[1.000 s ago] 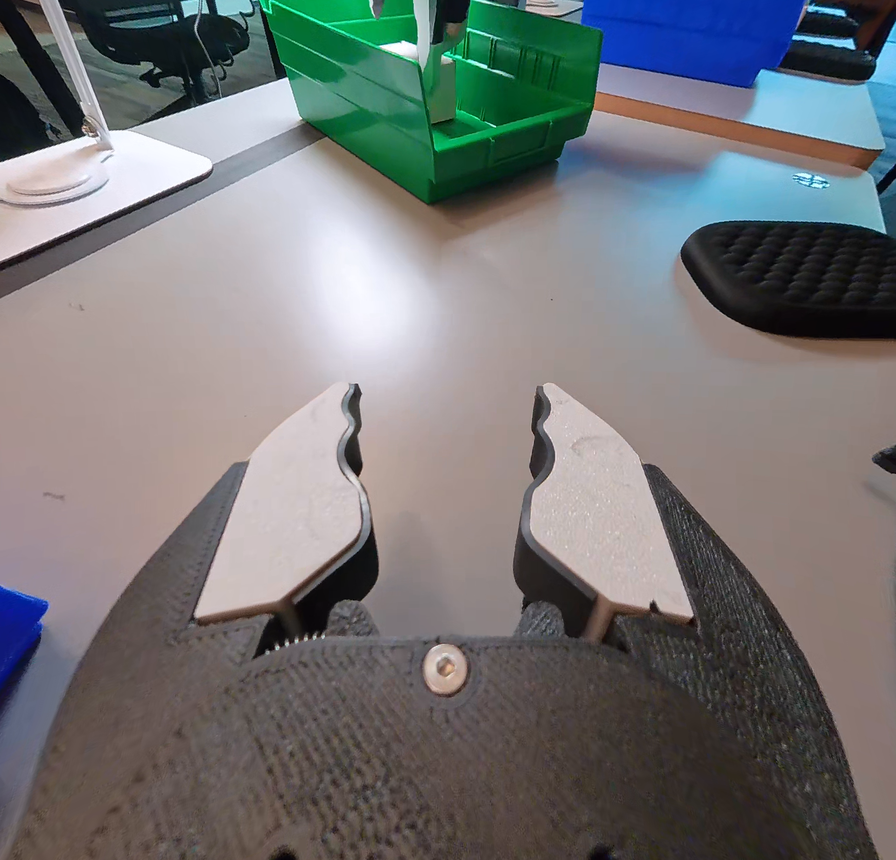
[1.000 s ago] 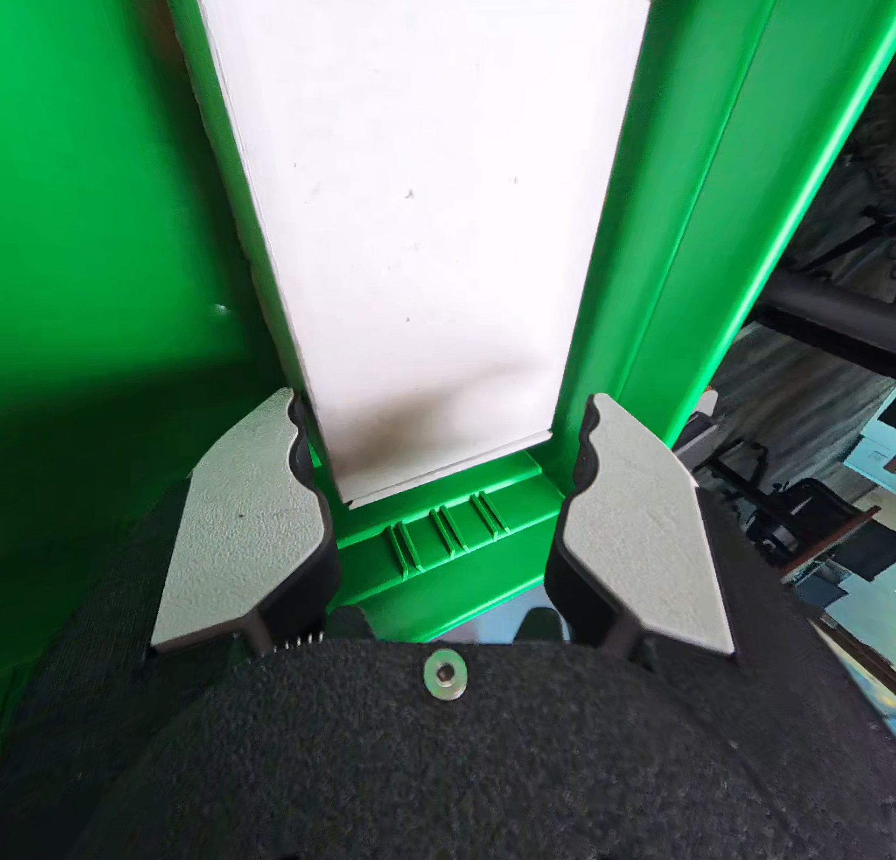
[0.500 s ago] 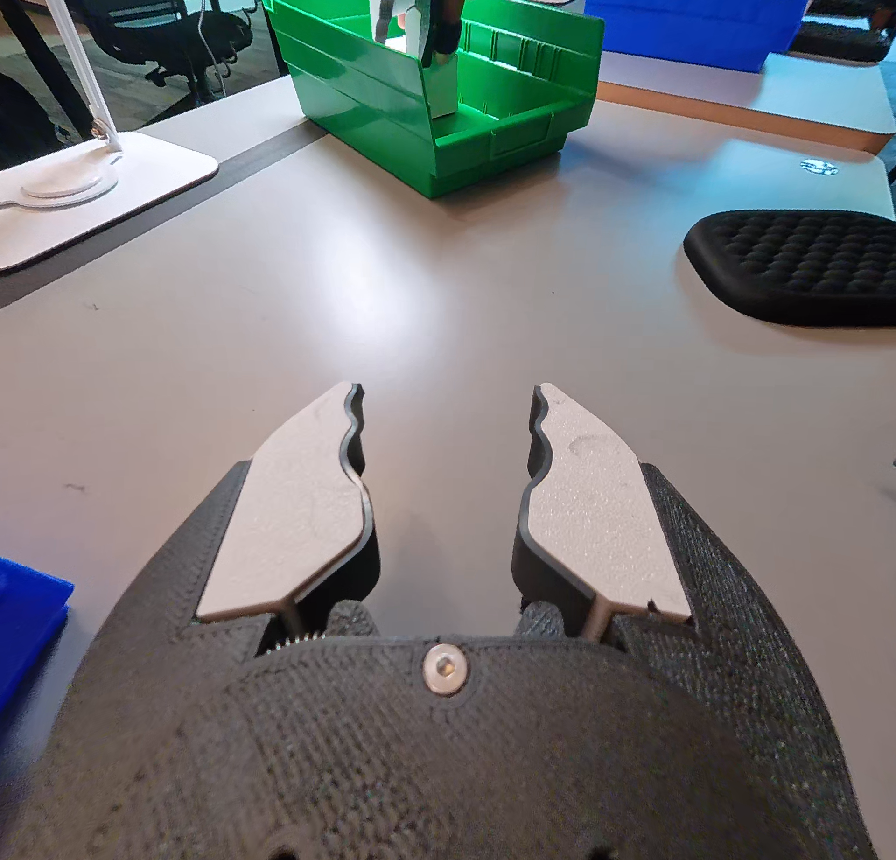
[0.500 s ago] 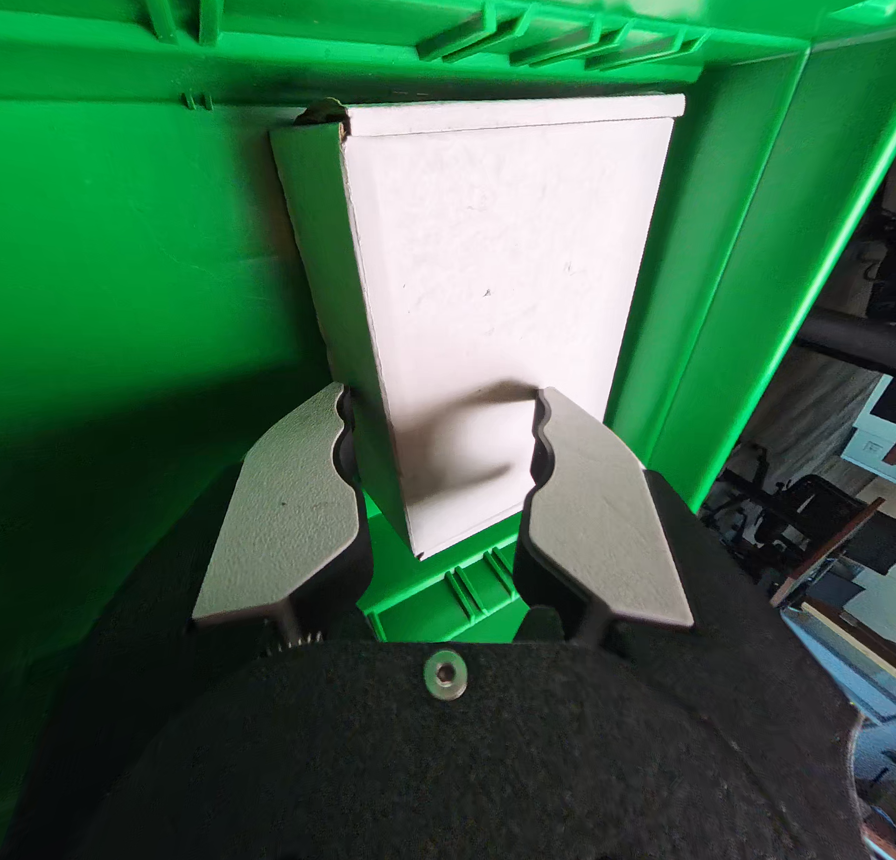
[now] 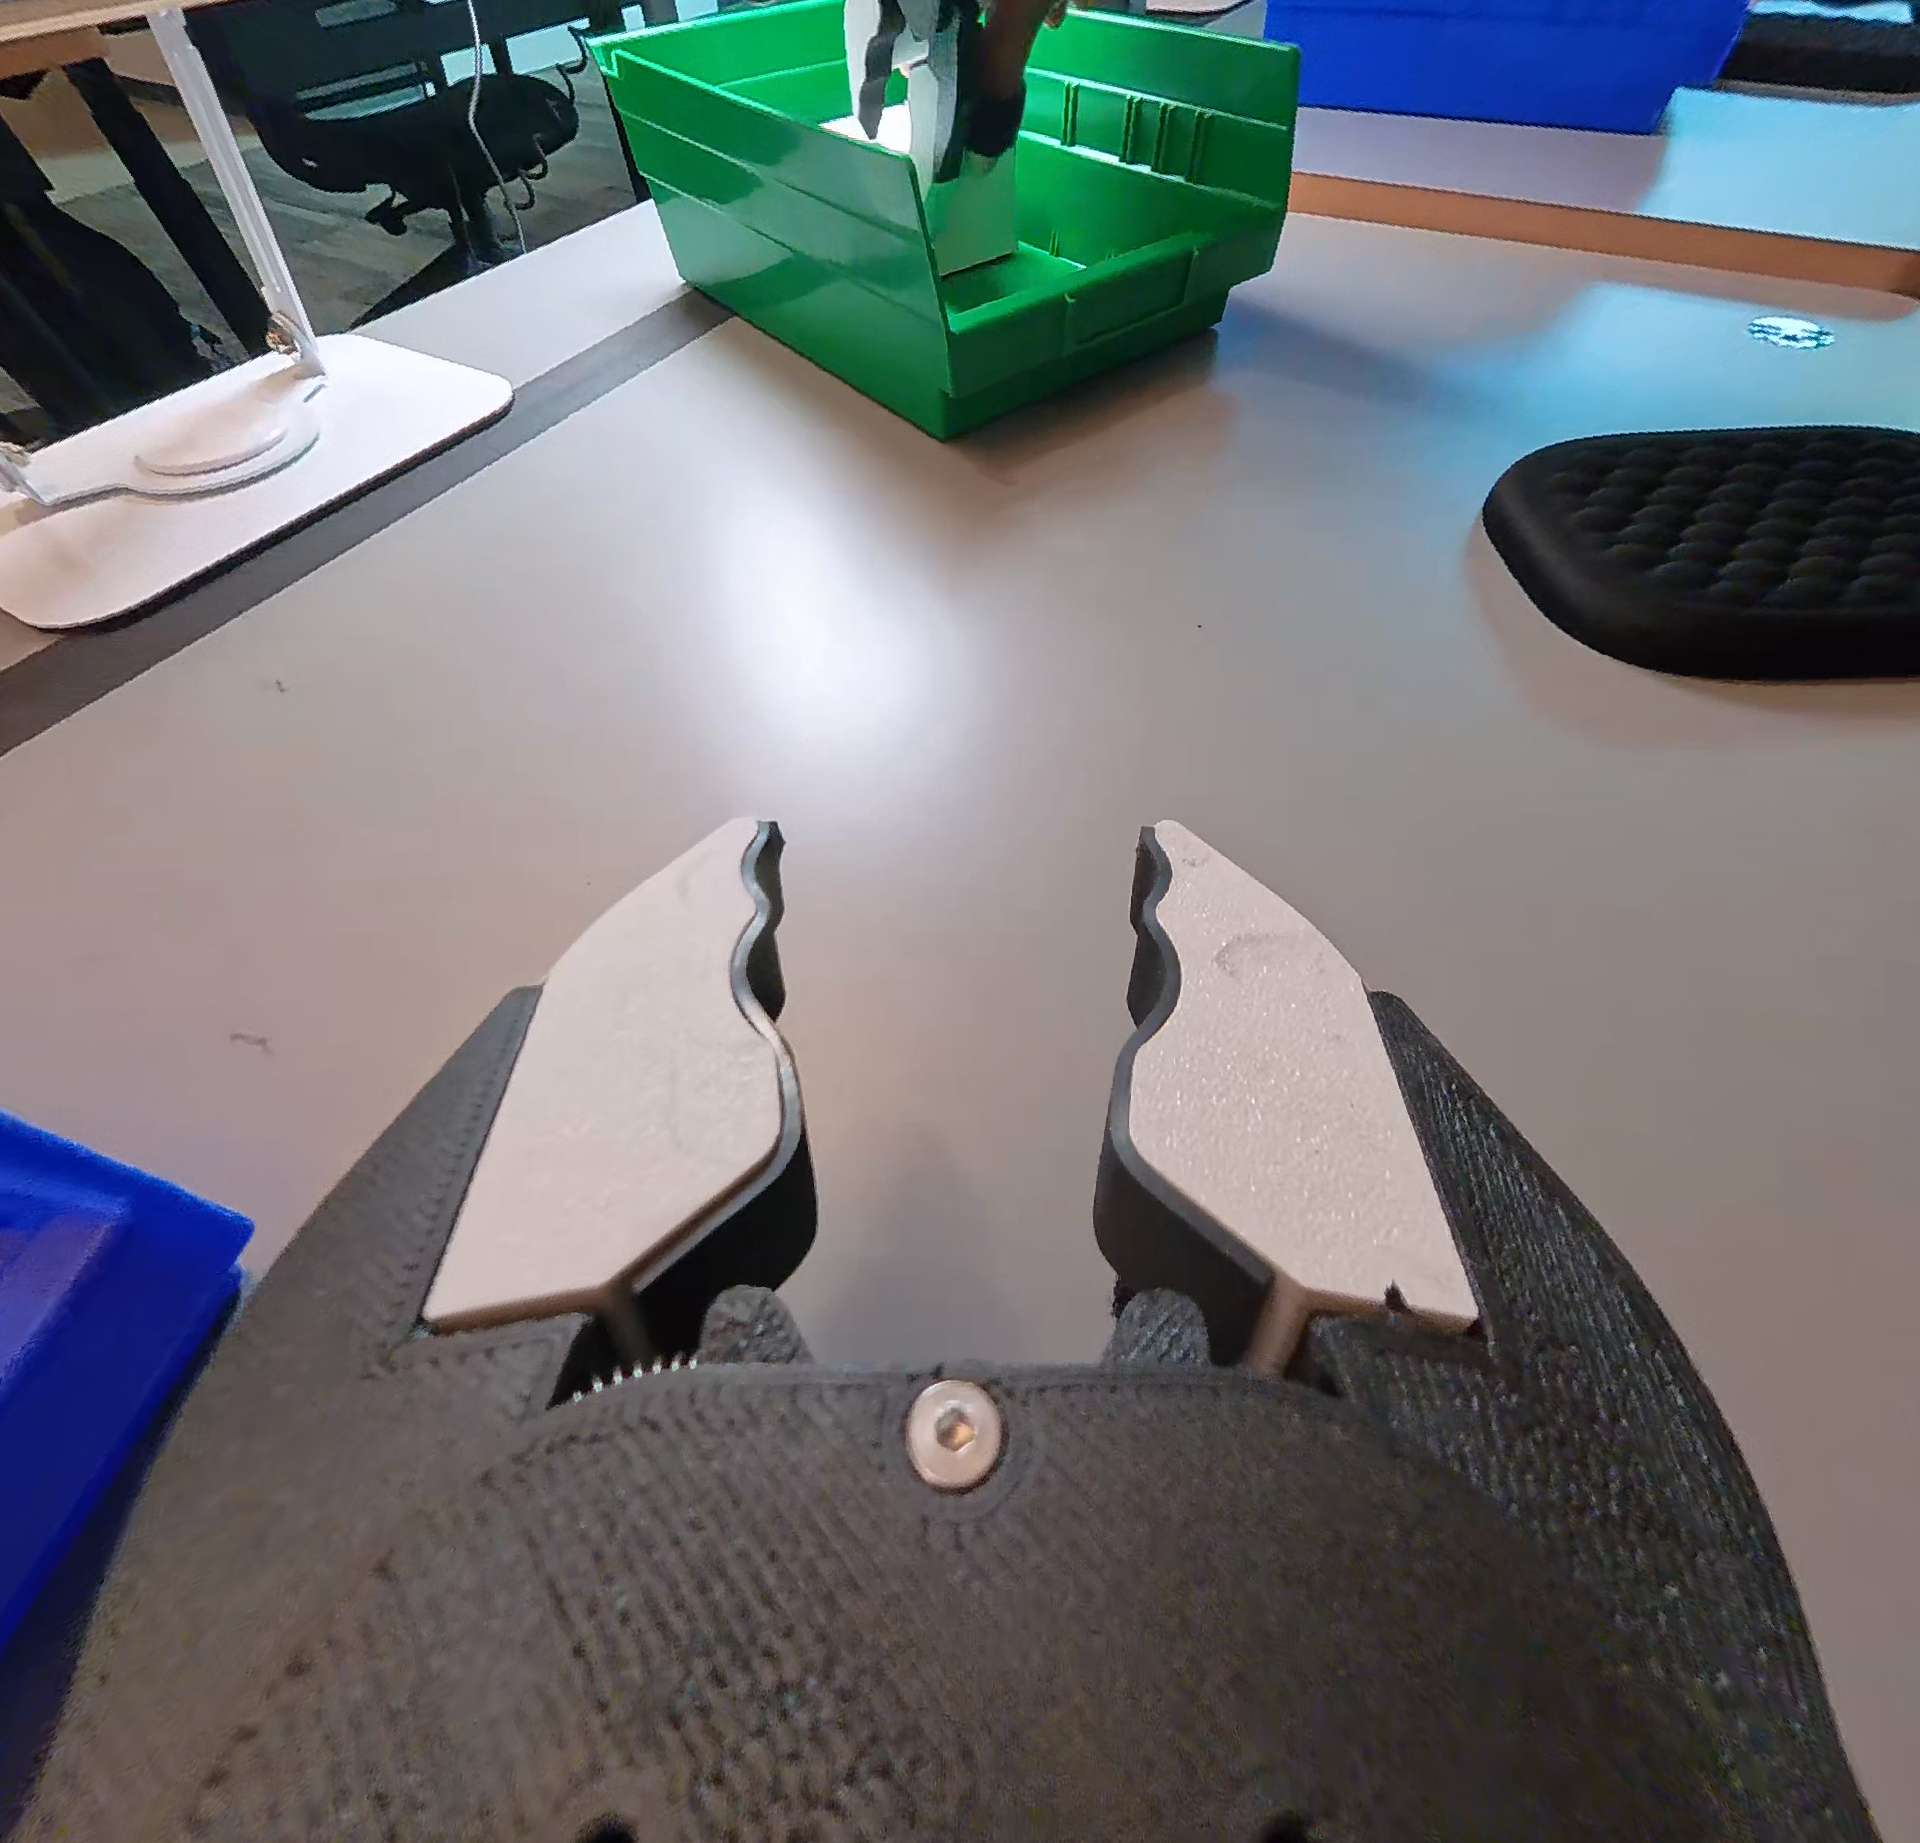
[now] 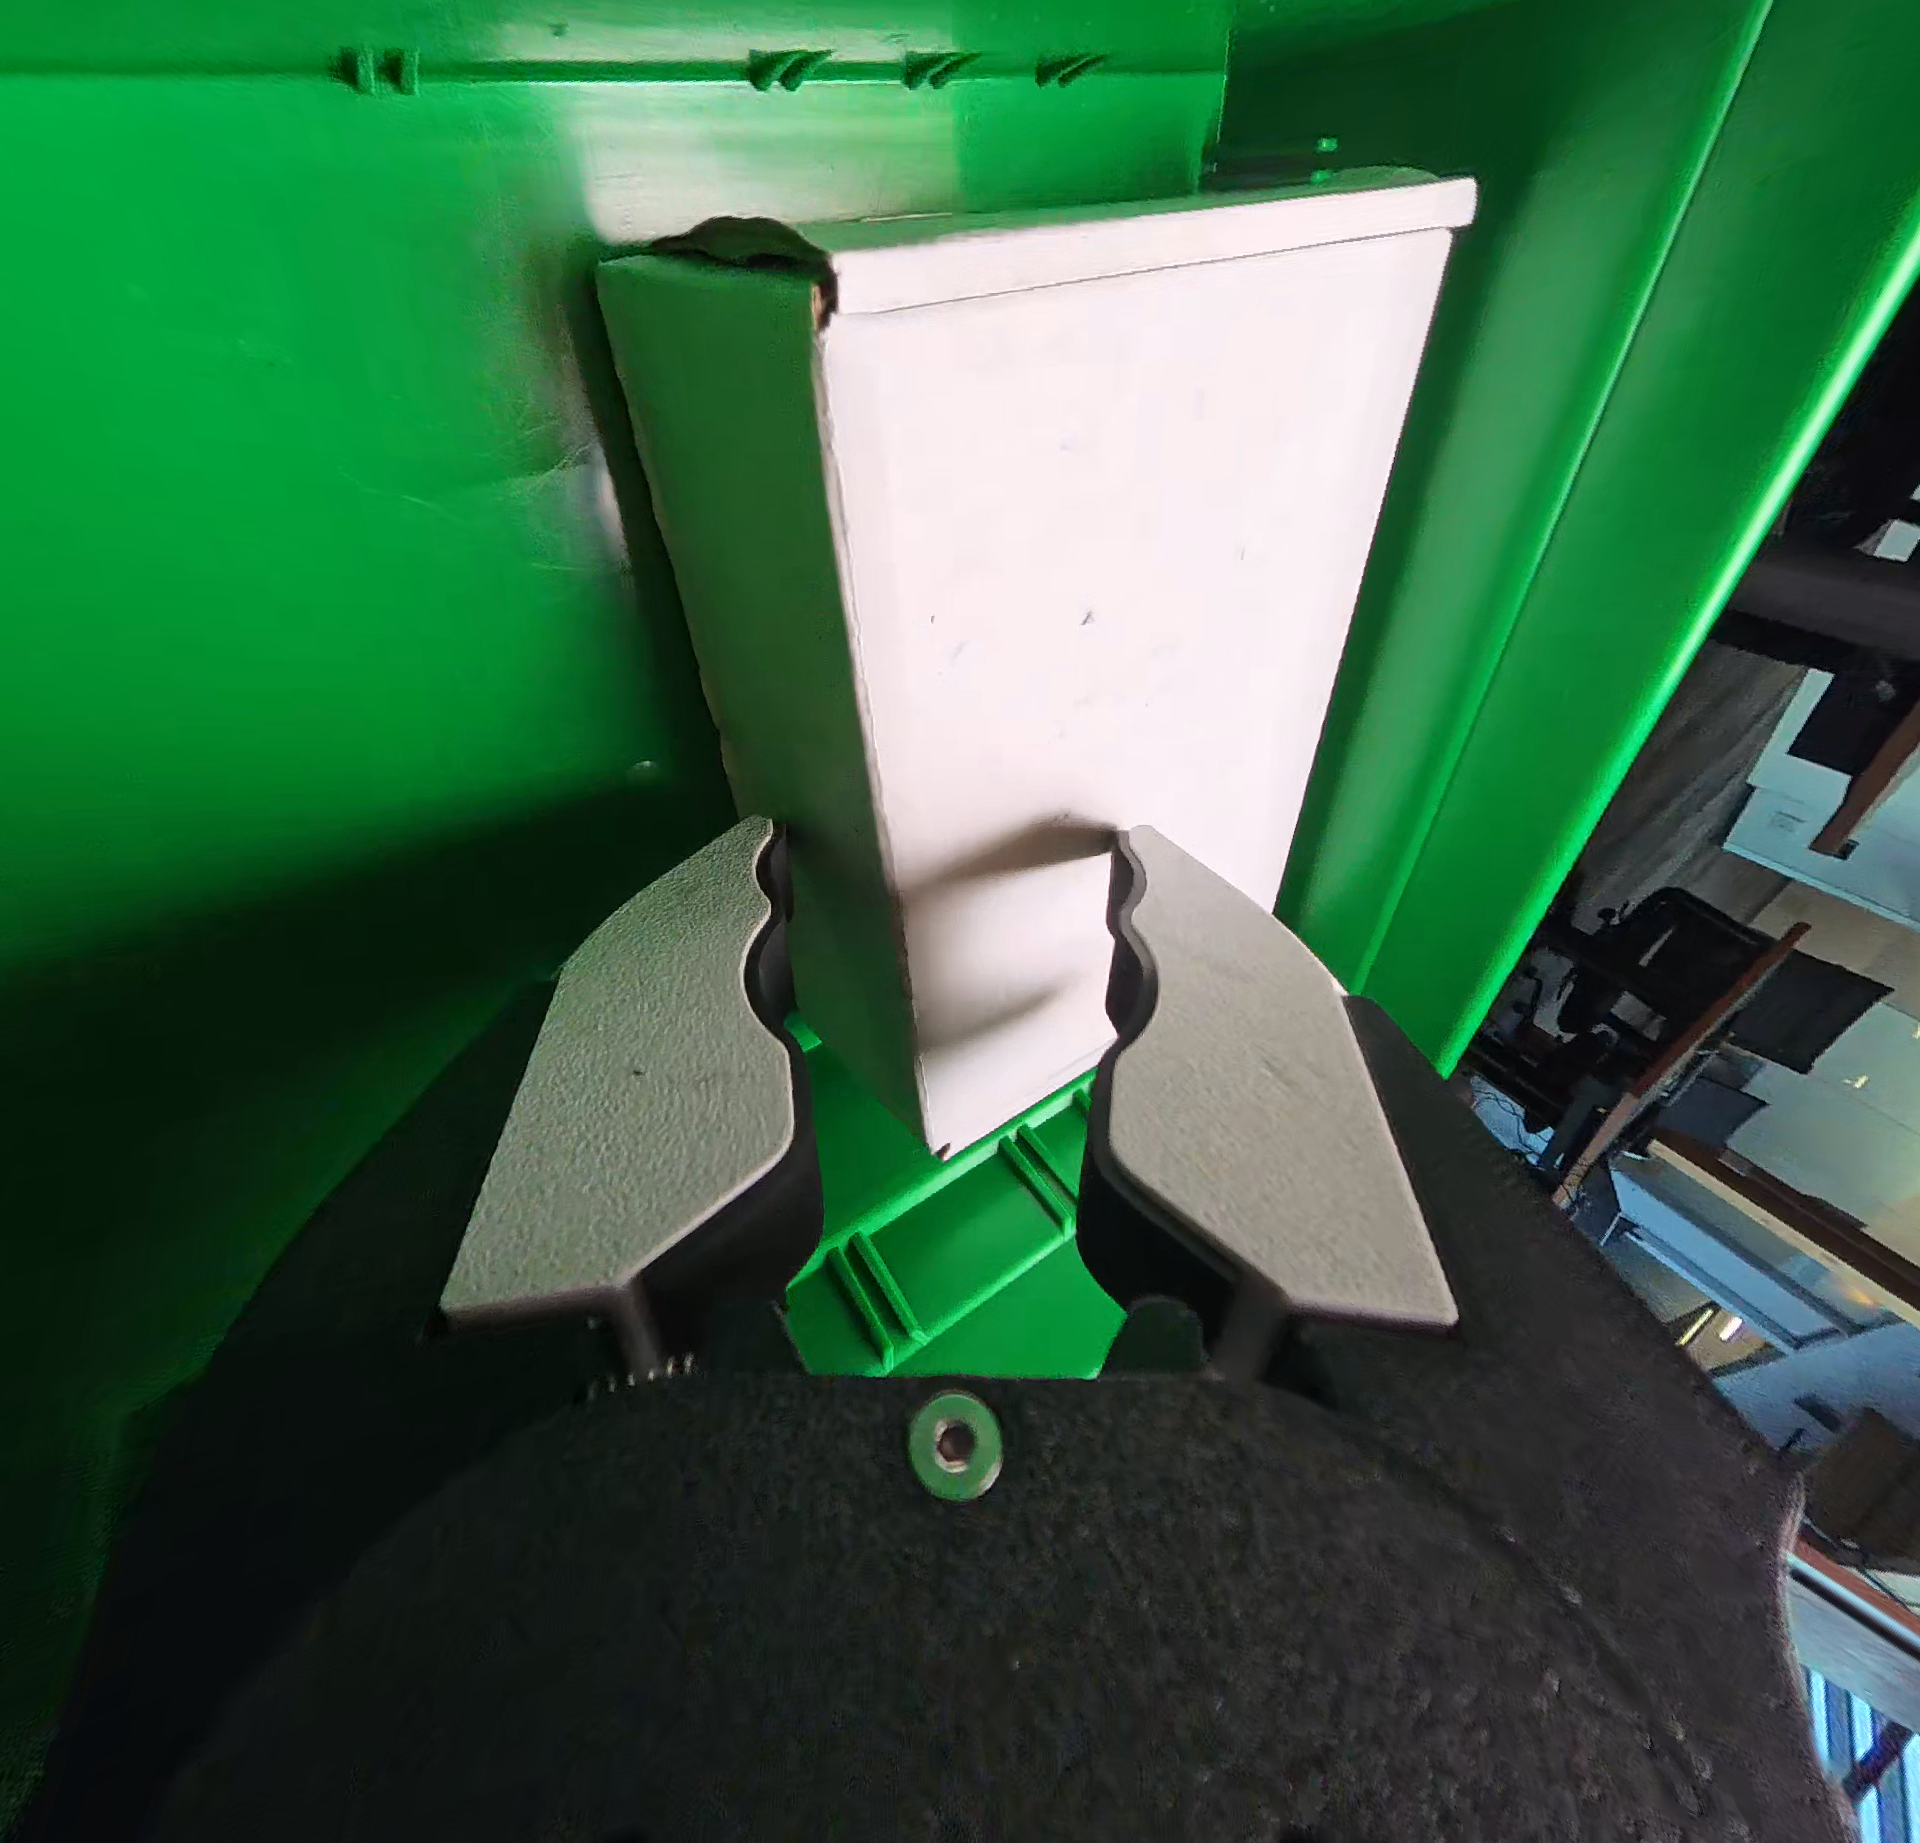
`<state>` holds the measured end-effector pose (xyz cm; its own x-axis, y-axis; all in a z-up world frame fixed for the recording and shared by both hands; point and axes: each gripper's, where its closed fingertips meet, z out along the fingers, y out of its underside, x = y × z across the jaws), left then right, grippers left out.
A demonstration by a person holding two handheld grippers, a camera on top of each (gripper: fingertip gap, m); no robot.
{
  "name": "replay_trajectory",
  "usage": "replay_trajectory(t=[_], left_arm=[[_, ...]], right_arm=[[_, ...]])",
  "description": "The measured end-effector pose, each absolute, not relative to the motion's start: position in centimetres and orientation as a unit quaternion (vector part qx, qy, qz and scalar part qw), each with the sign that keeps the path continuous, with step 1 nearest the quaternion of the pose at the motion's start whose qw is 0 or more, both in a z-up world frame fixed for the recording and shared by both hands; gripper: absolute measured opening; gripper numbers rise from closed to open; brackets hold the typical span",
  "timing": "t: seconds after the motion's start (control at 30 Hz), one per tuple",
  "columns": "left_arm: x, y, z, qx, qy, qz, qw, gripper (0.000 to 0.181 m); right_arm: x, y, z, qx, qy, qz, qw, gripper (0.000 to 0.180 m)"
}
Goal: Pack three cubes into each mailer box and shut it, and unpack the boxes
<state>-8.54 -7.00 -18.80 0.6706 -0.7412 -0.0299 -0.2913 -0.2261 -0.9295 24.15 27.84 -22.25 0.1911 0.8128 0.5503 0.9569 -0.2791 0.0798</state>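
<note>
My right gripper (image 6: pixel 945 843) is shut on the near end of a closed white mailer box (image 6: pixel 1091 567) that stands on end inside the green bin (image 6: pixel 260 443). The box is lifted, its lower end clear of the bin floor. In the left wrist view the same box (image 5: pixel 977 209) hangs from the right gripper (image 5: pixel 920 131) above the green bin (image 5: pixel 831 266) at the far side of the table. My left gripper (image 5: pixel 956 848) is open and empty, low over the grey table (image 5: pixel 727 650). No cubes are in view.
A black dimpled pad (image 5: pixel 1725 546) lies at the right. A white lamp base (image 5: pixel 208 453) stands at the left. A blue bin corner (image 5: pixel 73 1305) is at my near left. Another blue bin (image 5: pixel 1486 17) stands on the far desk.
My right gripper closed on the white mailer box and raised it inside the green bin. My left gripper drew back a little and stayed open.
</note>
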Motion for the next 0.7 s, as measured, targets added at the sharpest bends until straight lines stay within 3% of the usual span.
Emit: replay_trajectory(t=[0.13,0.43,0.7], left_arm=[[-8.7,-7.1,-18.6,-0.751,0.341,-0.217,0.522,0.065],[-9.9,-6.4,-17.1,-0.743,0.32,-0.199,0.553,0.063],[-13.6,-4.8,-14.3,-0.737,0.281,-0.159,0.594,0.062]], right_arm=[[22.6,26.0,-20.9,-0.775,-0.569,-0.209,0.18,0.076],[12.3,11.8,-10.8,-0.741,-0.418,0.152,0.502,0.076],[9.2,0.1,-15.9,-0.712,-0.409,0.241,0.518,0.079]])
